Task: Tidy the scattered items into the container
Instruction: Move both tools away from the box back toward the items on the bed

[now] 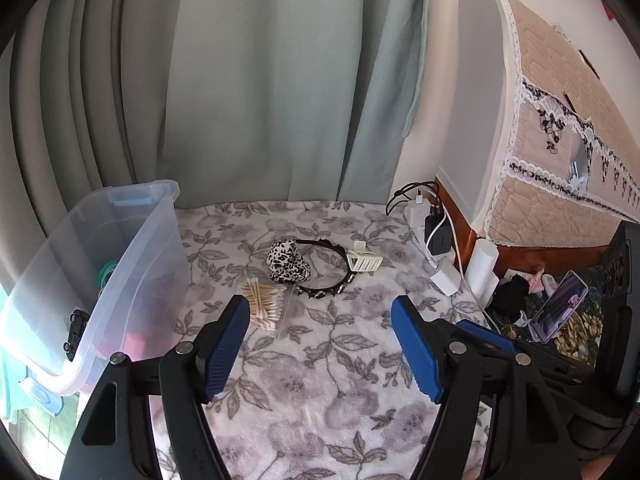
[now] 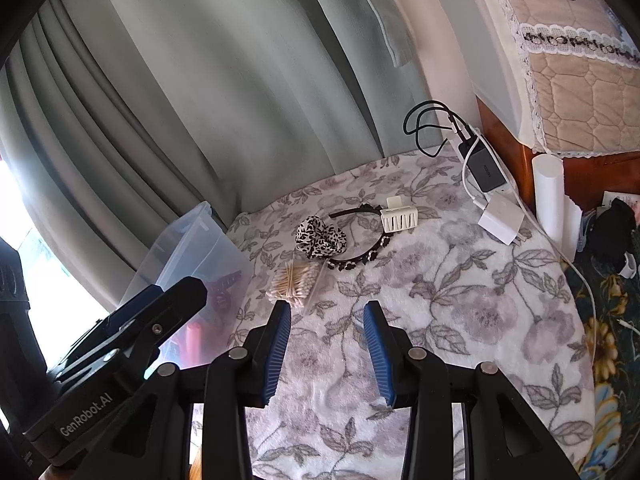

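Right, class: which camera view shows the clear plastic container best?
The left wrist view: the clear plastic container shows its open top, walls and contents. The right wrist view has it partly hidden behind the left gripper.

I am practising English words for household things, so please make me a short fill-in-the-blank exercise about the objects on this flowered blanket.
1. The cream hair claw rests against the black ____.
2. The bag of cotton swabs lies between the leopard-print scrunchie and the ____ gripper's fingers.
3. The clear plastic container stands on the blanket's ____ side in the left wrist view.
4. Both grippers, left and right, hold ____.

Missing words: headband; left; left; nothing
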The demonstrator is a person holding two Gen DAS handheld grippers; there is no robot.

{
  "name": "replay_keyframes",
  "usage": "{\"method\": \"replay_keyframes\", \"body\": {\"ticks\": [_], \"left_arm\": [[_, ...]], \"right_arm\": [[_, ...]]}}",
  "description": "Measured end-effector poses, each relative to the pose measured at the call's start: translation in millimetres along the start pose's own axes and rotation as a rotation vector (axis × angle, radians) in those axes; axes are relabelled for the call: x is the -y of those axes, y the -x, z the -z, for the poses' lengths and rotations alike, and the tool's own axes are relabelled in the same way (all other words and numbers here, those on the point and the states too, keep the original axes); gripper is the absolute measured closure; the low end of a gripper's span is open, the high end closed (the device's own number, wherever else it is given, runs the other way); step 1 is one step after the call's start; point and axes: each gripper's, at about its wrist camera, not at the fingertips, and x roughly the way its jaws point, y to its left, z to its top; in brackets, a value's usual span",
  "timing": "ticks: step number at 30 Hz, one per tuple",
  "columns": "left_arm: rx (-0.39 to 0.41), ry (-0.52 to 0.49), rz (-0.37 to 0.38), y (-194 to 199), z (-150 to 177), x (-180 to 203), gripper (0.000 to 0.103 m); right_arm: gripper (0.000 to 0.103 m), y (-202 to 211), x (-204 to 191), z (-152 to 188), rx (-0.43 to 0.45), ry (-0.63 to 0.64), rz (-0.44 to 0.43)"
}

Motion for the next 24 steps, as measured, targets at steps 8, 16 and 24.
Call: {"method": "replay_keyframes", "body": {"ticks": [8,16,24], "left_arm": [[-0.038,0.024,0.006,-26.5,7.2,-4.0,0.029],[-0.062,0.056,0.029,-53.3,13.2,-12.4,0.029],[-0.136,0.119,0.037,-84.6,25.3,-32.3,0.029]], "right_arm": [[0.061,-24.1,11.1,3.7,-0.06,-0.009,0.03],[0.061,-50.9,16.6,6.5,-0.125,-0.005,0.052],[0.062,-79.9,19.3,12.2,-0.192,0.0,0.081]]}}
